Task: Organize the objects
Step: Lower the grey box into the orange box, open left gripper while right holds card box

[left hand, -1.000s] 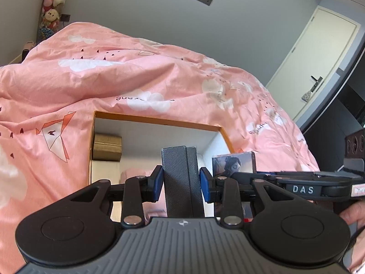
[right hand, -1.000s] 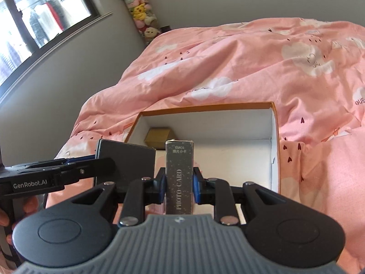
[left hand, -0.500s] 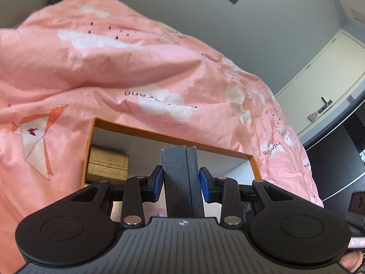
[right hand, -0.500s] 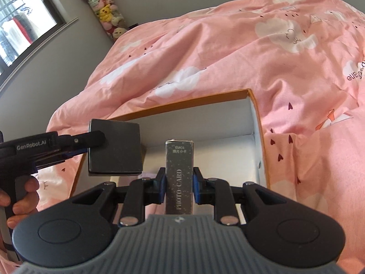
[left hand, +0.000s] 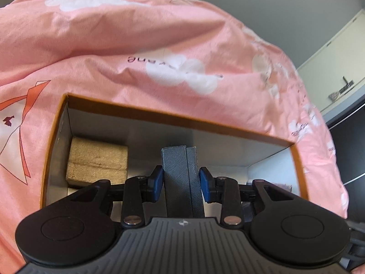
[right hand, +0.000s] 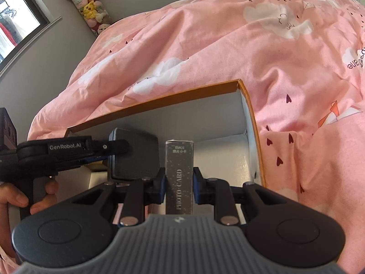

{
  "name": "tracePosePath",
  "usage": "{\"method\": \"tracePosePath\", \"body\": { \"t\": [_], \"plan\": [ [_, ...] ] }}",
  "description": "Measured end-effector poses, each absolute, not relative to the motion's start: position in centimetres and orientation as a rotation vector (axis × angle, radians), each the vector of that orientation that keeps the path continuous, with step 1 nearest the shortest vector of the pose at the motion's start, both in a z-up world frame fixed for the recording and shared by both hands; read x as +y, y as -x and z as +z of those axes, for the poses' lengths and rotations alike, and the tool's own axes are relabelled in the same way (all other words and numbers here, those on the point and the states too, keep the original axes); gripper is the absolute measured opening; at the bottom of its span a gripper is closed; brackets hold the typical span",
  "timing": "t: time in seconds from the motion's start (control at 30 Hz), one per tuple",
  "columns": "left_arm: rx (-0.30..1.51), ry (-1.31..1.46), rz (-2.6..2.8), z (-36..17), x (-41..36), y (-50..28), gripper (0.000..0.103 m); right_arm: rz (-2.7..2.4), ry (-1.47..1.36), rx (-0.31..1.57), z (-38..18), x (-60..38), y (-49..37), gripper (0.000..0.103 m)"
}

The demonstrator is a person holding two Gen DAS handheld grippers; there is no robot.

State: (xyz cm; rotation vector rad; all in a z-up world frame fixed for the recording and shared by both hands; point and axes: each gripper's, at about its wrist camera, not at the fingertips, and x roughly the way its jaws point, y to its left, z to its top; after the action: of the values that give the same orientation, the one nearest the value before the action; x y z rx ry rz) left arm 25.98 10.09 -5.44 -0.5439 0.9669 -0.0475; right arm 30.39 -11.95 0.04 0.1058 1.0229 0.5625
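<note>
An open orange-rimmed box (left hand: 173, 116) with white inner walls lies on a pink bedspread; it also shows in the right wrist view (right hand: 159, 101). My left gripper (left hand: 181, 183) is shut on a dark grey textured case (left hand: 180, 178) and holds it inside the box, as the right wrist view (right hand: 134, 155) shows. My right gripper (right hand: 179, 187) is shut on a dark "PHOTO CARD" box (right hand: 179, 175), upright over the box's near side. A tan cardboard box (left hand: 98, 163) sits in the box's far left corner.
The pink cloud-print duvet (left hand: 159, 52) surrounds the box on all sides. A tube of plush toys (right hand: 91, 6) and a window stand at the left wall. A white door (left hand: 342, 68) is at the right. A hand (right hand: 27, 196) holds the left gripper's handle.
Both grippers have moved forward and down toward the box. The grey case now sits lower inside the box, closer to the tan box. Both grips are unchanged.
</note>
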Motion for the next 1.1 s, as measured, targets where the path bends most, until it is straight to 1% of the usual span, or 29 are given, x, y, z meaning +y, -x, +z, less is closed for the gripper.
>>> {"method": "tracePosePath", "body": {
  "t": [0.13, 0.27, 0.4, 0.5, 0.6, 0.67, 0.77, 0.8, 0.83, 0.9, 1.0, 1.1],
  "plan": [
    [0.977, 0.504, -0.047, -5.4, 10.0, -25.9, 0.040, 0.558, -0.102, 1.037, -0.7, -11.4, -30.9, 0.024],
    [0.981, 0.392, -0.004, -4.6, 9.5, -25.8, 0.040, 0.551, -0.084, 1.048, -1.3, -10.9, -31.3, 0.024],
    [0.963, 0.343, -0.018, -3.7, 9.5, -25.2, 0.040, 0.552, -0.073, 1.051, -1.5, -10.6, -31.3, 0.024],
    [0.942, 0.303, -0.009, -2.8, 9.4, -24.7, 0.045, 0.554, -0.069, 1.055, -1.5, -10.4, -31.3, 0.024],
    [0.948, 0.279, -0.013, -2.4, 9.3, -24.3, 0.045, 0.558, -0.068, 1.057, -1.5, -10.2, -31.1, 0.024],
    [0.972, 0.276, -0.006, -2.6, 9.2, -24.3, 0.033, 0.559, -0.068, 1.057, -1.5, -10.1, -31.1, 0.024],
    [0.975, 0.276, 0.004, -2.9, 9.2, -24.3, 0.025, 0.555, -0.071, 1.058, -1.6, -10.0, -31.1, 0.024],
    [0.975, 0.276, 0.005, -2.9, 9.2, -24.3, 0.020, 0.554, -0.071, 1.058, -1.6, -10.0, -31.1, 0.024],
    [0.977, 0.268, 0.015, -2.8, 9.2, -24.3, 0.017, 0.554, -0.070, 1.058, -1.6, -10.0, -31.1, 0.024],
    [0.989, 0.224, 0.060, -2.6, 8.9, -24.3, 0.013, 0.553, -0.069, 1.058, -1.6, -10.0, -31.1, 0.024],
    [1.007, 0.184, 0.082, -2.6, 8.7, -24.4, 0.012, 0.550, -0.066, 1.058, -1.6, -10.0, -31.1, 0.024],
    [1.042, 0.160, 0.109, -2.8, 8.5, -24.7, 0.007, 0.552, -0.067, 1.059, -1.6, -10.0, -31.2, 0.024]
  ]
}}
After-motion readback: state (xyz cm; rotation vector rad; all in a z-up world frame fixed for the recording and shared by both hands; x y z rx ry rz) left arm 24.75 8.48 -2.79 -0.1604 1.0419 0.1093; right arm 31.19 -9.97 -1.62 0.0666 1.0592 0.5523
